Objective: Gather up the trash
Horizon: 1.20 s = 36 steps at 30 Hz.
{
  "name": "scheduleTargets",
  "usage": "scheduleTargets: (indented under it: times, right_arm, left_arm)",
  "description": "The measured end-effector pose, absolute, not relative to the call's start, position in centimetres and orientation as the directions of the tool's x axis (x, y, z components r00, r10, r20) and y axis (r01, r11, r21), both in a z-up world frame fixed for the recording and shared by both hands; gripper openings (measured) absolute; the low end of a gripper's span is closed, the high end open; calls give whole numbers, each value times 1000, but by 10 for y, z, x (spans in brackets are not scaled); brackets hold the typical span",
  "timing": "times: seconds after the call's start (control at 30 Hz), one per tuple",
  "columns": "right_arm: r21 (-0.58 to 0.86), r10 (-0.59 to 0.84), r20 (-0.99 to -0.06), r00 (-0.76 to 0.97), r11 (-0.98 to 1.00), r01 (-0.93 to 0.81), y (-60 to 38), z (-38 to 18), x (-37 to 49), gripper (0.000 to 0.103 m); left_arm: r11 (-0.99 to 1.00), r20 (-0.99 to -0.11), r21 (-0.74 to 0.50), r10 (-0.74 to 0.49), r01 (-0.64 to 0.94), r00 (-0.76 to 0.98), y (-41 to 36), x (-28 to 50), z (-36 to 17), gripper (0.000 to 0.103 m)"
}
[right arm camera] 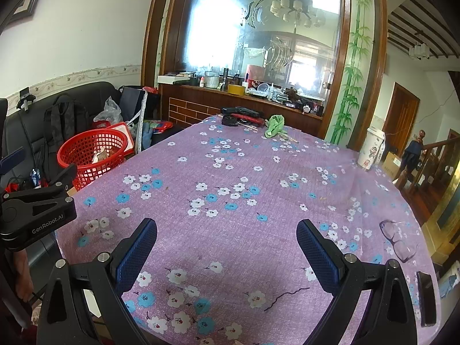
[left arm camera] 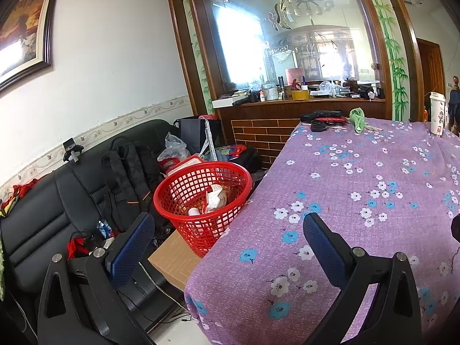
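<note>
Both tongs wide open, nothing in either one

Left tongs (left arm camera: 227,247) hang over the desk (left arm camera: 359,230) corner, right tongs (right arm camera: 227,247) over its flowery purple cloth. The red basket (left arm camera: 201,201) sits on a cardboard box (left arm camera: 172,258) just beside the desk's left edge, crumpled paper trash (left arm camera: 214,198) inside. A paper cup (right arm camera: 371,149) stands far right.

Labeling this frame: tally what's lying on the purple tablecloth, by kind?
Cup: 1
Green cloth: 1
Glasses: 1
Phone: 1
Dark thread: 1
Far-end black and red pile: cannot separate, counted as 1
Total: 6
</note>
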State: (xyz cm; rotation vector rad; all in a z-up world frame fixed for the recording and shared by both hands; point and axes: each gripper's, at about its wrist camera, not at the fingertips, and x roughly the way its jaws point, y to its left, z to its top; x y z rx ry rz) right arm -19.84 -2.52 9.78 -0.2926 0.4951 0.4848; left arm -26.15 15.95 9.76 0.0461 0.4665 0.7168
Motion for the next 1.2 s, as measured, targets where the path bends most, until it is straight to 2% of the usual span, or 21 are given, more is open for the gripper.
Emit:
scheduleTargets:
  times: [0.4, 0.6, 0.73, 0.93, 1.1, 1.2]
  right_arm:
    - [-139, 371, -530, 762, 849, -510, -27, 89, -196, 99]
    - [-74, 349, -578, 738, 878, -473, -46, 79, -170, 99]
    - [-34, 277, -619, 735, 925, -377, -75, 69, -139, 99]
    - [-14, 118, -671, 732, 985, -172, -136, 59, -84, 99]
    - [-20, 8, -738, 674, 999, -33, -182, 38, -37, 100]
    - [-5, -7, -788, 615, 1000, 6, -197, 20, -17, 100]
  left_arm:
    - [768, -405, 207, 631, -606, 662, 157, -259, 92, 103]
    - [826, -445, 241, 561, -510, 698, 139, -237, 83, 103]
    - [879, -497, 266, 478, -397, 725, 118, -206, 76, 103]
    - [946, -593, 233, 321, -224, 738, 79, -150, 68, 103]
    - [985, -712, 141, 168, -95, 682, 41, -85, 55, 103]
    - [985, -735, 155, 165, -74, 658, 17, -58, 41, 103]
